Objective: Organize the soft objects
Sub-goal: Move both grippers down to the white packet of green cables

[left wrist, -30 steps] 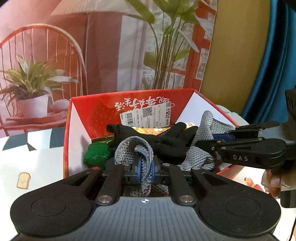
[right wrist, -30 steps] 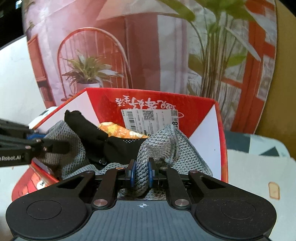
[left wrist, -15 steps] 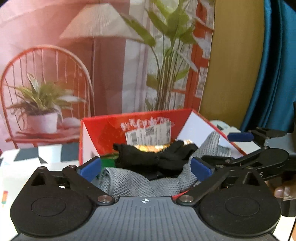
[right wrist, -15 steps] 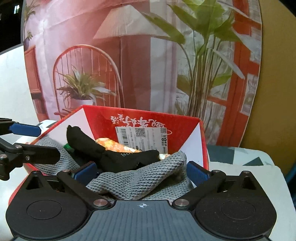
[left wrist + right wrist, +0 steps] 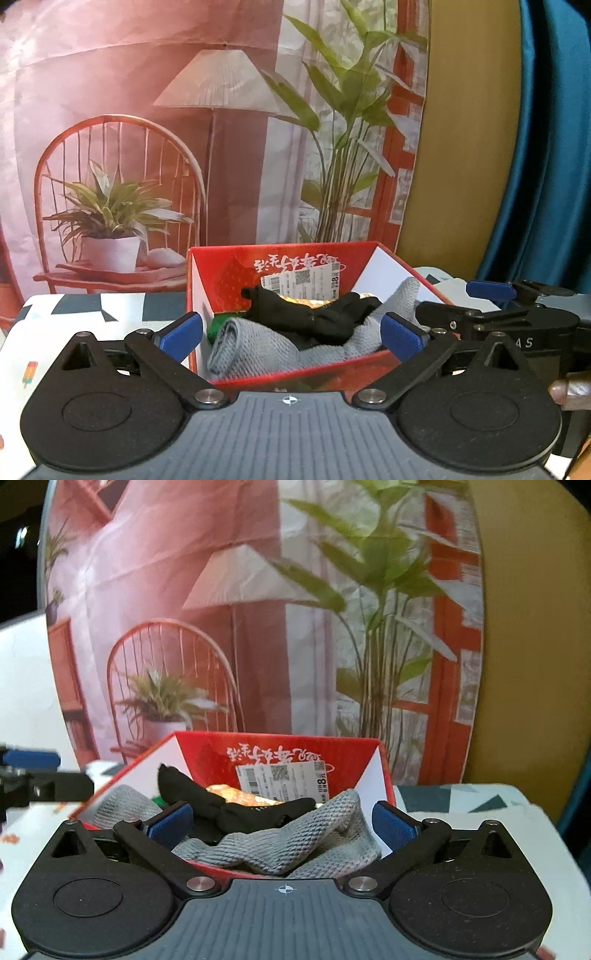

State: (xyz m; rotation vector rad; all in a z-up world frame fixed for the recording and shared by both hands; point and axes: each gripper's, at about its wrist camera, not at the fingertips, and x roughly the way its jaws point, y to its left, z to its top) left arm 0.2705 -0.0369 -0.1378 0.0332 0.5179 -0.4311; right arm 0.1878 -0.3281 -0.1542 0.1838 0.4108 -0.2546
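Observation:
A red cardboard box point(image 5: 280, 373) point(image 5: 207, 749) stands on the table ahead of both grippers. Inside it lies a grey knitted cloth point(image 5: 255, 347) point(image 5: 291, 842), draped along the near wall. A black glove point(image 5: 314, 314) point(image 5: 236, 808) rests on top of the cloth. A green soft item point(image 5: 218, 325) and an orange one point(image 5: 240, 794) peek out beneath. My left gripper point(image 5: 291, 336) is open and holds nothing, just short of the box's near wall. My right gripper point(image 5: 282, 825) is open too, with the cloth lying free between its fingers. The right gripper point(image 5: 491, 295) also shows in the left wrist view.
A printed backdrop point(image 5: 184, 129) with a chair, lamp and plants hangs right behind the box. The tablecloth point(image 5: 92, 310) point(image 5: 461, 801) is white with dark shapes. A blue curtain point(image 5: 546, 147) hangs at the right. A person's fingertip point(image 5: 561, 389) shows at the right gripper's handle.
Both grippers were shut on the grey cloth; they have opened wide, let it drop into the box and drawn back and upward. The box now looks smaller and farther.

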